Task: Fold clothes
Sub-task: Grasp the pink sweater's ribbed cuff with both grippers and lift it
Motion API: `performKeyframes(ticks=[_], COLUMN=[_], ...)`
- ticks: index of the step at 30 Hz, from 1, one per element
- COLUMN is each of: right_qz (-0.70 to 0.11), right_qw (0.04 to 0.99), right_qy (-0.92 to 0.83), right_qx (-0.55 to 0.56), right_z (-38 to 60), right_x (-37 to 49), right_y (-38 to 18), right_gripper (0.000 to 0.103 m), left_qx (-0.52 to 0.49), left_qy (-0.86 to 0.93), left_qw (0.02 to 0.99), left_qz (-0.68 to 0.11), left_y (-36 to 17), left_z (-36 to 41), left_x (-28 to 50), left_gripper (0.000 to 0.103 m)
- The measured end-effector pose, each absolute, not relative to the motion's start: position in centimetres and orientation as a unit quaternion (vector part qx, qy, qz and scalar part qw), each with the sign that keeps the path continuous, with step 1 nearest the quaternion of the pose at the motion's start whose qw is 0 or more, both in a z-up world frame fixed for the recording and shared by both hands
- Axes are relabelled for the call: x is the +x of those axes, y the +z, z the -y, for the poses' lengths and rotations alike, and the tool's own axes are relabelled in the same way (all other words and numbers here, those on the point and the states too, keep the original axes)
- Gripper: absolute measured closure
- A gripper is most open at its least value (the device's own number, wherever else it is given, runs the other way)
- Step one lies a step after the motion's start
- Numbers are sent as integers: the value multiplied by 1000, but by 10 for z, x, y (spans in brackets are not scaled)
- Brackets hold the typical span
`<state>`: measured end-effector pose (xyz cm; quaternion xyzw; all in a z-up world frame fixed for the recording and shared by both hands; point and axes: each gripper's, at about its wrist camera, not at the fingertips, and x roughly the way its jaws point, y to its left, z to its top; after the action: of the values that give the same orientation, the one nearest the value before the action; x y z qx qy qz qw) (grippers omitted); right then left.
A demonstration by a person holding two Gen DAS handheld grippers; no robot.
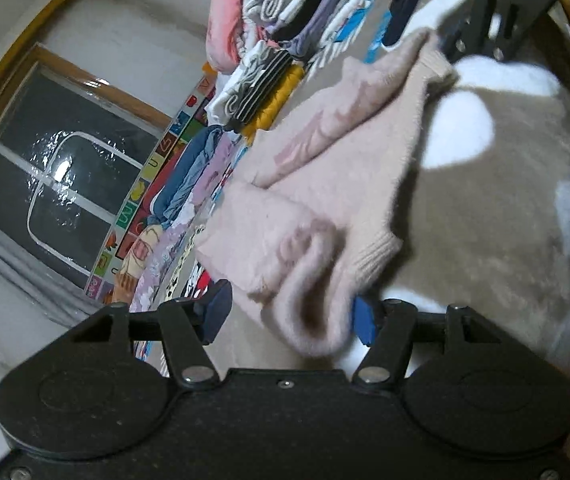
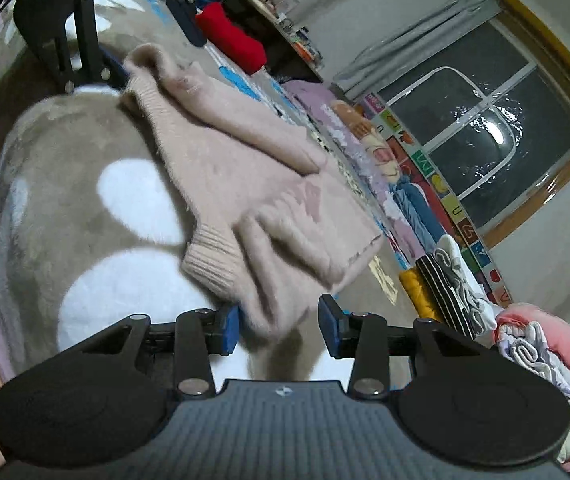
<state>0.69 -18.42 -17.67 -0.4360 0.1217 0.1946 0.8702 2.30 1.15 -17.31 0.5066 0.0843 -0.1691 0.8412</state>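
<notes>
A fuzzy pale pink sweater lies folded on a beige blanket with white spots. My left gripper straddles one thick folded end. The blue right pad touches the cloth, while the left pad stands clear of it, so the jaws are open. My right gripper straddles the opposite end of the sweater, near its ribbed hem. A gap shows beside the right pad, and the cloth there is blurred. Each view shows the other gripper at the sweater's far end: the right gripper and the left gripper.
Stacks of folded clothes line the blanket's far side, against an alphabet mat. A red item lies further back. A dark window with a curtain is in the wall behind.
</notes>
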Motion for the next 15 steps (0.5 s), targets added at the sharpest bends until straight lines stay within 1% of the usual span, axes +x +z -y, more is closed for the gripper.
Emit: performKeyframes(ticks=[1,2,3,4,6,10,15], right_qz=[-122,-128,-134,-139,-145,-146,-127], right_qw=[873,875,878,880,885,894,900], right_qy=[196,200,204,207,213,223,231], right_qx=[-430,-421,-413,-404,-387,-361,-346], right_z=[183,182,182,181,184,187,194], right_x=[9,12,14,16,18,12,-12], right_y=[-176,-175,-173,-172,-169,-160,-141], right_gripper=[64,71,78,80,84,86,87], left_qx=[505,504,503,503,497,501,511], left_qy=[-166,-163,-159,-155,-147,-136,-145], left_qw=[843,844,844,845,848,848,841], left_qz=[-85,-87,-91,-96,-107,-107,-101], left_y=[-173,-174,-175,-177,-180,-177,-159], left_z=[-10,-9,-6,-3,4,8,5], left_x=[23,23,23,22,23,17,-13], left_gripper=[44,47,55,71,81,89,89])
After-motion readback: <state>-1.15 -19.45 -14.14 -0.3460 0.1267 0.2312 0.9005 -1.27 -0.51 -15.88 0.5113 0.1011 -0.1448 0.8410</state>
